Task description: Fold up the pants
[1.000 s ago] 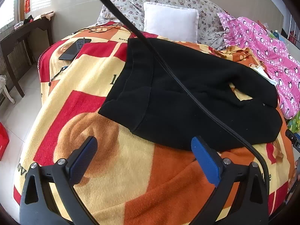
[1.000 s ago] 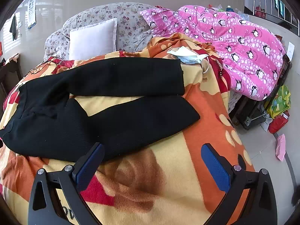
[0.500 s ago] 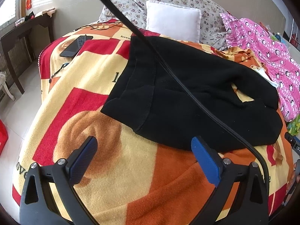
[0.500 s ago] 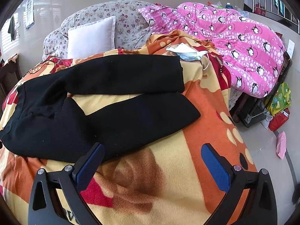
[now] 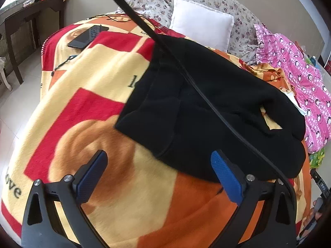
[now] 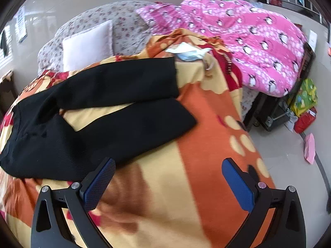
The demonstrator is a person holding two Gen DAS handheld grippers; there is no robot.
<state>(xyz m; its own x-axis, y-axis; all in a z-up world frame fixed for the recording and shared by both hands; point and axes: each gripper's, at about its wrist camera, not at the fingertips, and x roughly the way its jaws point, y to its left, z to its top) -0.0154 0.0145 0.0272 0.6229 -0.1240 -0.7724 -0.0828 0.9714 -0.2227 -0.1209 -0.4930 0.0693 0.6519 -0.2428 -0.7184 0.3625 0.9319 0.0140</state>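
**Inspector:** Where were the pants?

**Assistant:** The black pants (image 6: 99, 111) lay flat on the patterned blanket (image 6: 186, 186) covering the bed, legs apart in a narrow V, cuffs pointing toward the pink penguin quilt (image 6: 258, 45). The waistband edge (image 5: 144, 95) faced the phone (image 5: 86, 36).

**Inspector:** And the claws?

**Assistant:** The left claw (image 5: 159, 177) was spread wide, holding nothing, its right pad just beside the near hem. The right claw (image 6: 168, 184) was likewise spread and empty, its left pad at the lower leg's near edge.

**Inspector:** Room to work?

**Assistant:** Bare blanket ran along the near side. A face mask (image 6: 188, 51) sat just beyond the far cuff; a white pillow (image 5: 200, 23) stood behind.
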